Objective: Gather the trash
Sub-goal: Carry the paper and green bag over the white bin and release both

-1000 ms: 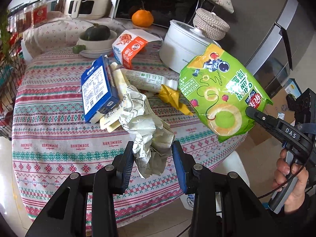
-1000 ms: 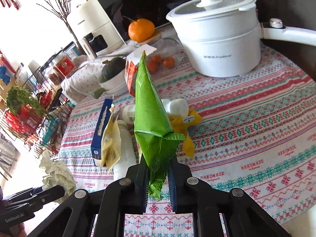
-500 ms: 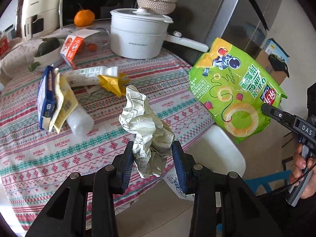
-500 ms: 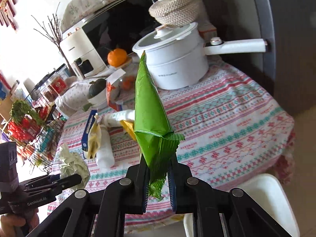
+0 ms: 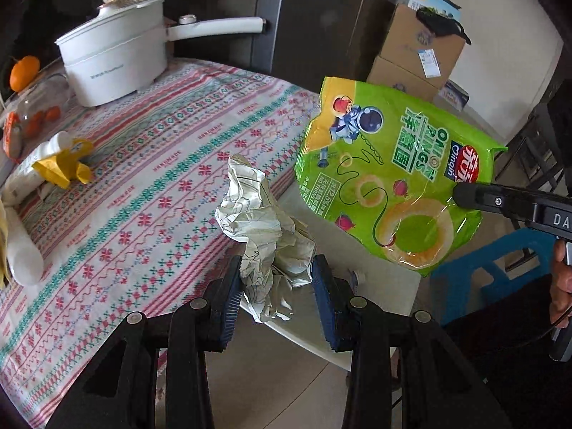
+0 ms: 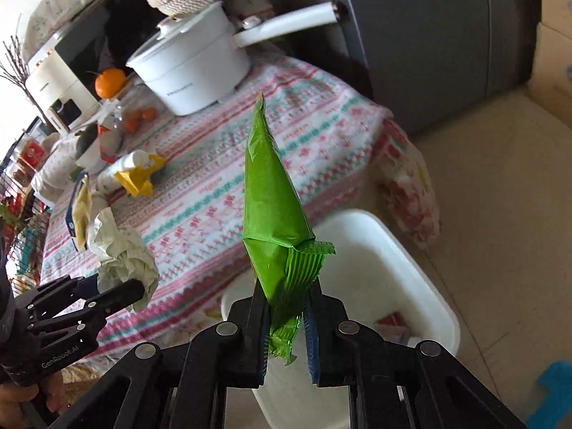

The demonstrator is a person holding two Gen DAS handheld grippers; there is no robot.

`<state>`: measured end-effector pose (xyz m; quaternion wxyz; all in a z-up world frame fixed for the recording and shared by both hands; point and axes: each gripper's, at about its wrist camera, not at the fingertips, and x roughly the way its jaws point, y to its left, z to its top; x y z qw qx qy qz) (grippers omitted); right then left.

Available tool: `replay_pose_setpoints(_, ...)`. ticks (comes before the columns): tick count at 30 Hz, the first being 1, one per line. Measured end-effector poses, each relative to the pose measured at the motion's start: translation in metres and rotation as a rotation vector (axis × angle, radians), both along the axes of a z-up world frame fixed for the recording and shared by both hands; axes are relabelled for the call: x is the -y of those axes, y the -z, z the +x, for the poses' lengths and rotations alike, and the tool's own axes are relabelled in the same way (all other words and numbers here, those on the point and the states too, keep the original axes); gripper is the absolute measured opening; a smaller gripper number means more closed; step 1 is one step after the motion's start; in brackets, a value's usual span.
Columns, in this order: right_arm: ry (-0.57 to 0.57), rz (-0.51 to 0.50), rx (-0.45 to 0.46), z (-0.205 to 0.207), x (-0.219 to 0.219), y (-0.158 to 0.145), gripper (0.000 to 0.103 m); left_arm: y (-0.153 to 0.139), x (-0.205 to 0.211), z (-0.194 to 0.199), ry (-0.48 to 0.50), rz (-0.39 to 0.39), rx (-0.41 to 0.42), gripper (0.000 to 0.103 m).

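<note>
1. The left claw (image 5: 275, 296) pinches a crumpled wad of pale paper (image 5: 266, 228) between its two blue-padded fingers, holding it in the air just past the edge of the desk (image 5: 150, 178).
2. The right claw (image 6: 286, 316) is pressed onto the crimped bottom seal of a green onion-ring snack bag (image 6: 275, 200), which stands up from the fingers with its far end pointing away.
3. From the left wrist view that same bag (image 5: 389, 175) hangs broadside to the right of the paper wad, apart from it, with the right claw's black finger across its lower right corner.
4. Below both claws a white plastic bin (image 6: 393, 250) sits on the floor beside the desk; the green bag is above its opening, and some scraps show inside it.
5. On the striped cloth of the desk lie a yellow wrapper (image 5: 62, 169), a white bottle (image 5: 21, 254) on its side near the left edge, a white pot (image 5: 114, 60) with a long handle, and an orange (image 5: 24, 71) behind it.
6. Cardboard boxes (image 5: 418, 53) are stacked against the far wall.
</note>
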<state>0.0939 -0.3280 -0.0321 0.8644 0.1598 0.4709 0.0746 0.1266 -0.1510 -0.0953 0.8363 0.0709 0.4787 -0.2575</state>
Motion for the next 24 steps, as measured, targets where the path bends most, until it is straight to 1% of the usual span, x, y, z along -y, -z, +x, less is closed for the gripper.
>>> replay_pose_setpoints(3,0.017,-0.024,-0.025,-0.006,0.01,0.007,0.015,0.017,0.016,0.003,0.023,0.03,-0.012,0.041)
replay_pose_setpoints(9,0.041,-0.046,-0.073,-0.014,0.025,0.02,0.015,0.049,0.033,0.012,0.049,0.087,-0.036,0.042)
replay_pose_setpoints(12,0.039,-0.054,-0.104,-0.015,0.028,0.027,0.015,0.057,0.034,0.018,0.033,0.104,-0.041,0.046)
replay_pose_setpoints(18,0.043,-0.062,-0.135,-0.015,0.033,0.036,0.015,0.06,0.033,0.026,0.002,0.118,-0.062,0.054)
replay_pose_setpoints(20,0.046,-0.062,-0.141,-0.015,0.034,0.037,0.015,0.057,0.032,0.024,0.003,0.118,-0.057,0.056)
replay_pose_setpoints(22,0.05,-0.067,-0.147,-0.016,0.036,0.039,0.015,0.052,0.031,0.023,0.005,0.116,-0.048,0.062)
replay_pose_setpoints(24,0.051,-0.069,-0.154,-0.015,0.037,0.041,0.015,0.046,0.028,0.021,0.006,0.108,-0.04,0.065)
